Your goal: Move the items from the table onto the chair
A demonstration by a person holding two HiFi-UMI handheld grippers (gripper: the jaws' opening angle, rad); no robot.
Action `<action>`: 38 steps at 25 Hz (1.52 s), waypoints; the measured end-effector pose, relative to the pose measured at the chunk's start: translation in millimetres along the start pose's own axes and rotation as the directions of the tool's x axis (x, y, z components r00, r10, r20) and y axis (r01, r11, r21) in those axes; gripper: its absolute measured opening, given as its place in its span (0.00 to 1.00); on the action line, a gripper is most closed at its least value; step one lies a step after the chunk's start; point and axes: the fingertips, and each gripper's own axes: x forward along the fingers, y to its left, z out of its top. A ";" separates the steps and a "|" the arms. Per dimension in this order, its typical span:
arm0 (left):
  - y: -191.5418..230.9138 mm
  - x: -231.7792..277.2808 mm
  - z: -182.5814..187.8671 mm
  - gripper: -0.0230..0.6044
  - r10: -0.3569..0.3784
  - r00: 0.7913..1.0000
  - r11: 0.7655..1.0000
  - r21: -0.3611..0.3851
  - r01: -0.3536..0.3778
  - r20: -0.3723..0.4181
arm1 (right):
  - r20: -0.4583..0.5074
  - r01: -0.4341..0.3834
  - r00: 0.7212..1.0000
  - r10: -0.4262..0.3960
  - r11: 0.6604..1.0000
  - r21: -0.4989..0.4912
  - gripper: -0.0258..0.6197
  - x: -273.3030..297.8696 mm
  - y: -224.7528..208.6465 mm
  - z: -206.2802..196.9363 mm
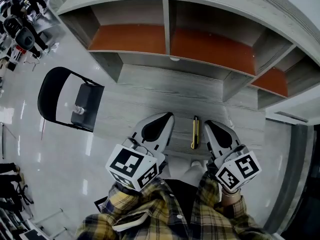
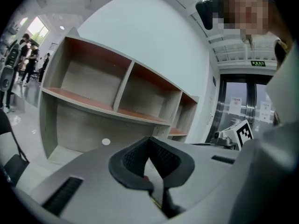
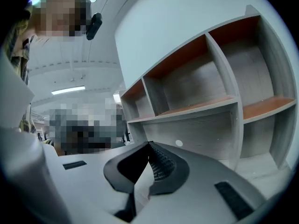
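A slim yellow and black tool, like a utility knife [image 1: 195, 132], lies on the grey wood table [image 1: 165, 86], pointing away from me. My left gripper [image 1: 168, 116] rests just left of it and my right gripper [image 1: 209, 124] just right of it, neither touching it. Both are shut with nothing between their fingers. The left gripper [image 2: 149, 138] and the right gripper [image 3: 149, 143] each show their tips meeting in their own views. A black chair [image 1: 55, 91] stands on the floor left of the table, with a small pale object [image 1: 79, 109] on its seat.
An empty shelf unit with orange-brown boards [image 1: 150, 39] stands along the back of the table. Glass doors [image 2: 243, 101] are off to the right. People stand far off on the shiny floor [image 1: 20, 14]. The right gripper's marker cube [image 2: 243, 132] shows in the left gripper view.
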 end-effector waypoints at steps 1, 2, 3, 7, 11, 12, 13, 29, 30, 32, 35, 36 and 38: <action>8.8 3.2 -1.1 0.04 -0.028 0.999 1.000 0.007 0.028 -0.019 | 0.004 0.028 1.000 -0.028 1.000 0.009 0.07 8.9 0.7 -1.7; 15.4 6.7 -1.6 0.04 -0.058 0.998 0.998 0.011 0.058 -0.038 | 0.006 0.059 0.998 -0.059 0.998 0.017 0.07 15.6 1.2 -2.4; 19.4 10.0 -0.8 0.04 -0.088 0.995 0.996 0.012 0.089 -0.056 | 0.007 0.090 0.996 -0.090 0.996 0.024 0.07 19.5 1.7 -1.4; 25.3 17.7 0.8 0.04 -0.165 0.980 0.986 -0.001 0.166 -0.109 | -0.023 0.189 0.982 -0.188 0.981 0.035 0.07 18.9 1.7 -2.7; 26.5 22.9 -9.0 0.04 -0.199 0.970 0.980 -0.025 0.198 -0.137 | -0.068 0.255 0.966 -0.251 0.966 0.041 0.07 10.2 -6.8 -18.0; 25.8 24.4 -11.4 0.04 -0.204 0.969 0.979 -0.027 0.202 -0.142 | -0.072 0.265 0.962 -0.262 0.963 0.044 0.07 7.7 -8.8 -20.0; 24.9 25.6 -13.3 0.04 -0.206 0.967 0.979 -0.029 0.204 -0.147 | -0.078 0.275 0.959 -0.271 0.960 0.044 0.07 5.6 -10.5 -22.2; 25.7 25.0 -15.0 0.04 -0.139 0.981 0.990 -0.033 0.136 -0.135 | -0.386 0.339 0.882 -0.269 0.932 0.126 0.20 16.5 -56.9 -142.8; 26.8 24.4 -16.3 0.04 -0.133 0.981 0.991 -0.035 0.130 -0.139 | -0.401 0.346 0.875 -0.272 0.930 0.124 0.21 17.3 -59.3 -148.9; 28.0 24.1 -19.6 0.04 -0.126 0.981 0.992 -0.040 0.122 -0.146 | -0.432 0.359 0.859 -0.275 0.925 0.123 0.25 18.6 -64.8 -162.8; 29.9 23.8 -27.3 0.04 -0.120 0.980 0.992 -0.048 0.113 -0.161 | -0.480 0.369 0.835 -0.267 0.920 0.130 0.29 21.9 -72.0 -187.8; 31.3 23.2 -30.3 0.04 -0.116 0.979 0.993 -0.050 0.109 -0.168 | -0.500 0.374 0.824 -0.267 0.919 0.127 0.30 23.3 -74.4 -197.6; 34.9 21.8 -36.5 0.04 -0.106 0.977 0.994 -0.057 0.097 -0.184 | -0.552 0.385 0.791 -0.264 0.916 0.113 0.32 25.9 -79.3 -220.0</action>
